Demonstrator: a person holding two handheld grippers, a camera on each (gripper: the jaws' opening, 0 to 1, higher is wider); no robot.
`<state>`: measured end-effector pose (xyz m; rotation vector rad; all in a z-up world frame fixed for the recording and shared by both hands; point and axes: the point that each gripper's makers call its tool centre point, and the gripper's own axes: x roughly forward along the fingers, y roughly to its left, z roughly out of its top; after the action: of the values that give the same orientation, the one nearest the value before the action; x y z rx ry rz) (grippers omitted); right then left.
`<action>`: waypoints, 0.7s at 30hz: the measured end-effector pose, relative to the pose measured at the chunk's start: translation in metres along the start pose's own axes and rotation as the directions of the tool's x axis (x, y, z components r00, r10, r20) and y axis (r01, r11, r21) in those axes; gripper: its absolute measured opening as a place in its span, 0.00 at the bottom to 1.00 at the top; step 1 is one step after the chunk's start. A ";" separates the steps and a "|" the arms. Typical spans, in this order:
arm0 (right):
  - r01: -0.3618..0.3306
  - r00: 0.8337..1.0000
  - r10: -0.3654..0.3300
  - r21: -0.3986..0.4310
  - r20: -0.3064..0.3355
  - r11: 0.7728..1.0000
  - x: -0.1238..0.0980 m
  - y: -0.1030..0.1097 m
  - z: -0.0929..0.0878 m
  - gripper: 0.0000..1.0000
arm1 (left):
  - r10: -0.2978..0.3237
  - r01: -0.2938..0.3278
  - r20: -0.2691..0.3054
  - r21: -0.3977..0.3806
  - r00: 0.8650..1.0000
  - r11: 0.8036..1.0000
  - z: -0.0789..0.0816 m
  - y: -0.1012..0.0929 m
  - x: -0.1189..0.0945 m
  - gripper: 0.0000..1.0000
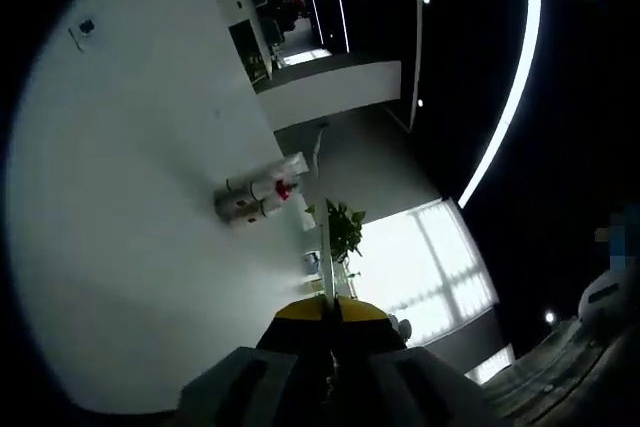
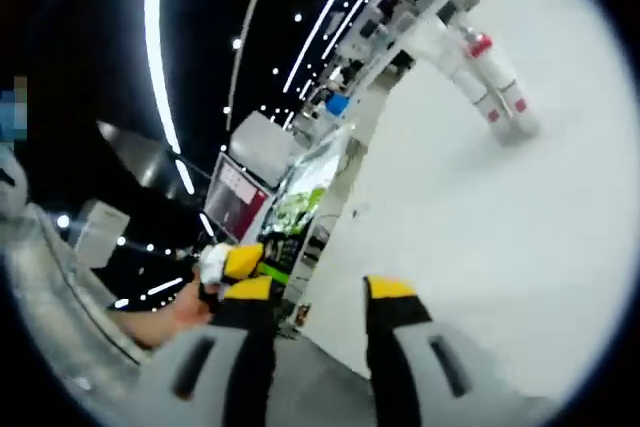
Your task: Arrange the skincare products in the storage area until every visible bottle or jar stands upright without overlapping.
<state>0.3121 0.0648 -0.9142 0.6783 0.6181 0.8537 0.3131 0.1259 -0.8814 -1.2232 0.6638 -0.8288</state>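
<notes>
A small cluster of white skincare bottles [image 1: 255, 197] with red marks stands close together on the white table [image 1: 130, 207]; one has a red cap [image 1: 283, 190]. The left gripper [image 1: 327, 313] is well short of them, its yellow-tipped jaws pressed together with nothing seen between them. In the right gripper view the same bottles [image 2: 490, 82] stand far off on the table [image 2: 500, 247]. The right gripper [image 2: 320, 292] is open and empty near the table's edge. The left gripper [image 2: 238, 262], held by a hand [image 2: 165, 325], comes in from the left.
A green potted plant [image 1: 342, 227] stands past the table's edge, with bright windows [image 1: 430, 267] behind it. Shelving and displays [image 2: 300, 197] line the dim room beyond the table. The white surface around the bottles is bare.
</notes>
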 end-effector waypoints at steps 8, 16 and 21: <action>0.161 0.987 -0.158 -0.118 0.031 0.980 -0.011 -0.017 0.000 0.54 | 0.018 -0.018 0.000 -0.012 1.000 1.000 0.021 0.018 0.018 0.01; 0.333 0.938 -0.347 -0.355 0.027 0.874 -0.018 -0.033 -0.007 0.61 | 0.041 -0.040 0.012 -0.044 0.999 0.998 0.044 0.041 0.045 0.01; 0.372 0.920 -0.390 -0.402 0.039 0.837 -0.014 -0.042 -0.004 0.62 | 0.062 -0.060 0.024 -0.067 0.998 0.996 0.064 0.061 0.065 0.01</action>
<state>0.3212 0.0345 -0.9448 0.1471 0.5687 0.5934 0.4123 0.1139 -0.9262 -1.2655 0.7092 -0.7437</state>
